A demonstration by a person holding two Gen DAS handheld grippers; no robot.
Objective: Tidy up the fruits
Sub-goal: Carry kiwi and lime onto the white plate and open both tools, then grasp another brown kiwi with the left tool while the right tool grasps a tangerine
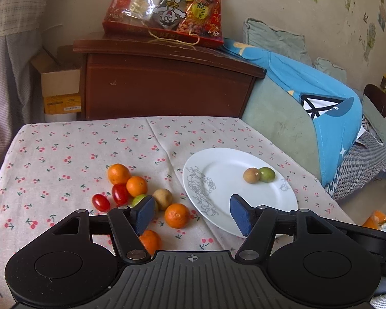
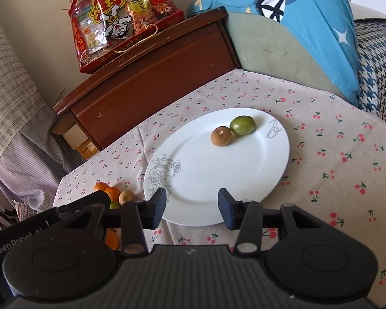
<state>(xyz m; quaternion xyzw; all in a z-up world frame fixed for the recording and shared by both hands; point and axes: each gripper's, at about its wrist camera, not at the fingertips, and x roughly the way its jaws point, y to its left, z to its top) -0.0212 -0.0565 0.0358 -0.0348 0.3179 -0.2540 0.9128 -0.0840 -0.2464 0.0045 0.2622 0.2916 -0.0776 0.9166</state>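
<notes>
While both tools hang empty above the worktop (image 1: 64, 154), the hazards and fruit condition read as follows, left to right.

Cherry tomatoes (image 1: 101, 202): two, glossy red, oval, lying at the left edge of the loose pile. Risk: thin skin may split under a hard pinch.

Oranges (image 1: 118, 173): four small ones, round and bright, scattered through the pile; one (image 1: 149, 240) lies partly hidden under the left finger. Risk: round bodies may roll across the cloth if nudged (the fruits touch one another, so one bump may shift several).

Green fruit in pile (image 1: 139, 199): mostly hidden behind the left pad; type cannot be told.

Brown fruit in pile (image 1: 163, 198): matte, tan, just beside the green one.

Left tool (image 1: 191, 212): jaws spread wide, holding nothing, above the pile and the plate's near rim.

Plate (image 2: 218, 175): white, line-drawn roses, right of the pile. Risk: a descending finger may strike the rim.

Plated fruit: one brown (image 2: 220, 135) and one green (image 2: 243, 126), touching, at the far side.

Right tool (image 2: 192, 207): jaws apart, empty, over the plate's near edge.
</notes>
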